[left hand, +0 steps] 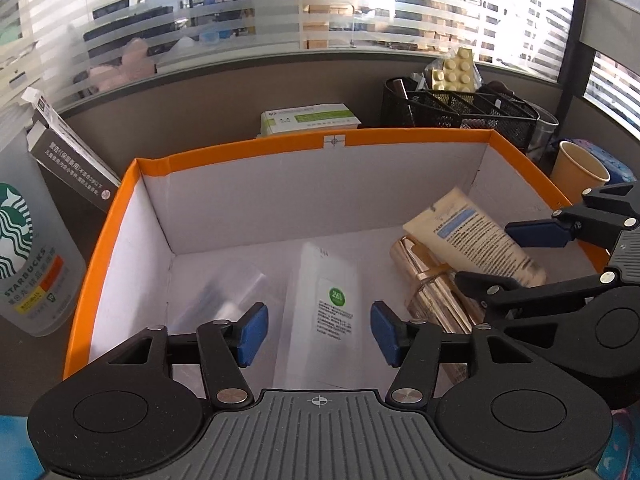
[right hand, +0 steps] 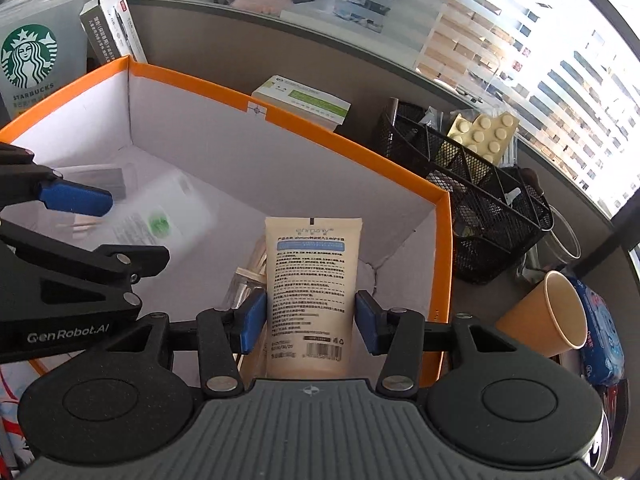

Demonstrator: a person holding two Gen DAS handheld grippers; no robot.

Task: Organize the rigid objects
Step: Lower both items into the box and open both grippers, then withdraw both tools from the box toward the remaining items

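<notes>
An orange-rimmed white box (left hand: 248, 144) (right hand: 444, 240) holds a clear plastic case (left hand: 228, 296), a white box with a green sticker (left hand: 324, 312) (right hand: 160, 216), a gold tube (left hand: 436, 292) and a cream lotion tube (left hand: 472, 236) (right hand: 312, 292). My left gripper (left hand: 318, 330) hangs open and empty over the white box. My right gripper (right hand: 310, 320) has its blue pads (right hand: 254, 322) at both sides of the cream tube over the box's right end; a narrow gap shows at each pad.
A Starbucks cup (left hand: 28, 248) and a grey carton (left hand: 72, 156) stand left of the box. Behind it lie a green-white medicine box (left hand: 308, 118) and a black mesh organizer (left hand: 460, 108) with pill blisters. A paper cup (right hand: 548, 312) lies at the right.
</notes>
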